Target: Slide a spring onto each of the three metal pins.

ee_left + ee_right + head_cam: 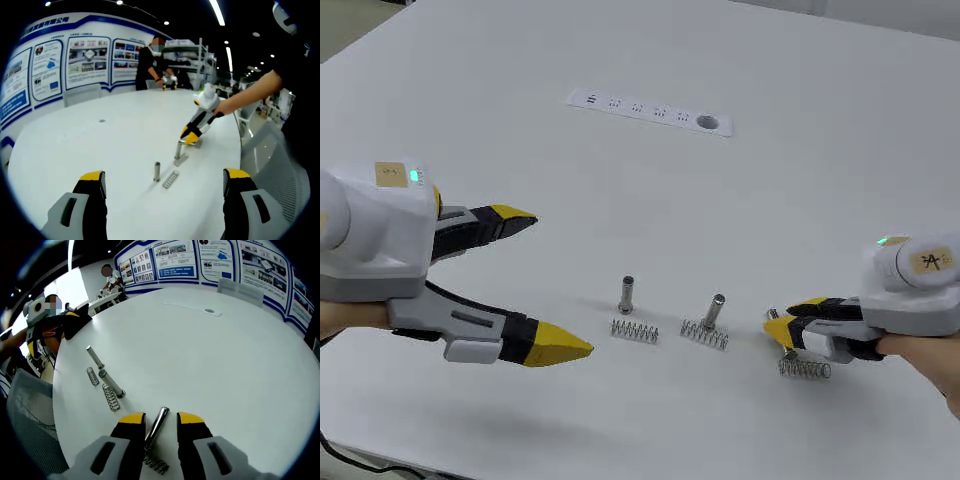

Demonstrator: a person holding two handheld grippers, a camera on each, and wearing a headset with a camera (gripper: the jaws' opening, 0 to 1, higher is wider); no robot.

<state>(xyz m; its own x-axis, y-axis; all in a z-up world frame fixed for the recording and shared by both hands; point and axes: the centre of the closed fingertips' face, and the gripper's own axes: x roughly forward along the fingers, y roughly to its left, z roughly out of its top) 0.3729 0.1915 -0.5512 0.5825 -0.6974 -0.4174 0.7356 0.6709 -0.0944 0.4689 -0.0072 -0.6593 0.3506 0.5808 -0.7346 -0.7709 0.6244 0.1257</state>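
i work over a broad white table (pixel 650 60) with a flush socket strip (pixel 650 111) at its far side. my left gripper (pixel 563 283) hangs at the left with its jaws spread wide and nothing between them, well apart from the parts. my right gripper (pixel 161 420) is low at the right, its jaws only narrowly apart. in its own view they straddle the third pin (pixel 156 426) with a sliver of gap on each side, so i judge it not yet clamped. that pin runs forward between the jaws, roughly along the gripper's line; i can't tell whether it stands true or leans. the left pin (pixel 627 294) and the middle pin (pixel 716 310) stand upright and bare. a spring lies flat on the near side of each, the first spring (pixel 634 330) and the second spring (pixel 705 334). the third spring (pixel 804 369) lies flat just under the right gripper, on my side of it, its long axis crosswise to me. the right hand is plainly nearer, so i'd take that spring first.
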